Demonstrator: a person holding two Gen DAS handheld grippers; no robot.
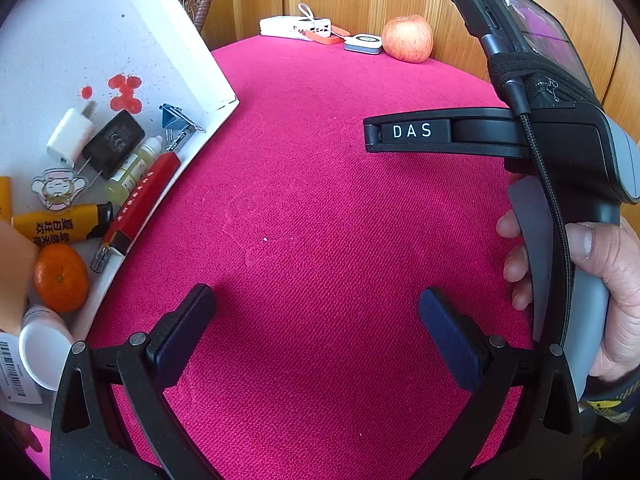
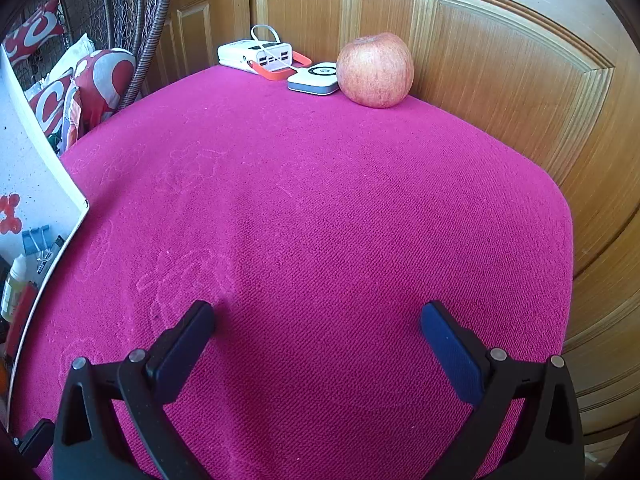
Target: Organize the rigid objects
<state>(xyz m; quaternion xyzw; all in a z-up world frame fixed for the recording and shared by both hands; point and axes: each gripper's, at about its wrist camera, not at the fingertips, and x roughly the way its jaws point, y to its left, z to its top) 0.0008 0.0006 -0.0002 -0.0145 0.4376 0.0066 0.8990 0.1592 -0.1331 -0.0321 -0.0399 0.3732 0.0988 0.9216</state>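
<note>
A white box (image 1: 120, 12) at the left holds several small items: a white charger (image 1: 70, 138), a black charger (image 1: 114, 144), a red tube (image 1: 144, 200), a yellow tube (image 1: 60, 224), an orange (image 1: 61, 278), a blue binder clip (image 1: 174, 116). At the table's far edge lie a white power bank (image 2: 256, 56), a small white device (image 2: 314, 78) and an apple (image 2: 375, 70). My left gripper (image 1: 316, 308) is open and empty over the pink cloth. My right gripper (image 2: 316, 320) is open and empty; it also shows in the left wrist view (image 1: 560, 140).
The table is covered with a pink cloth (image 2: 320, 220). A wooden door (image 2: 500, 80) stands behind it. A wicker chair with red and white cushions (image 2: 80, 80) is at the back left. The box edge (image 2: 60, 208) borders the cloth on the left.
</note>
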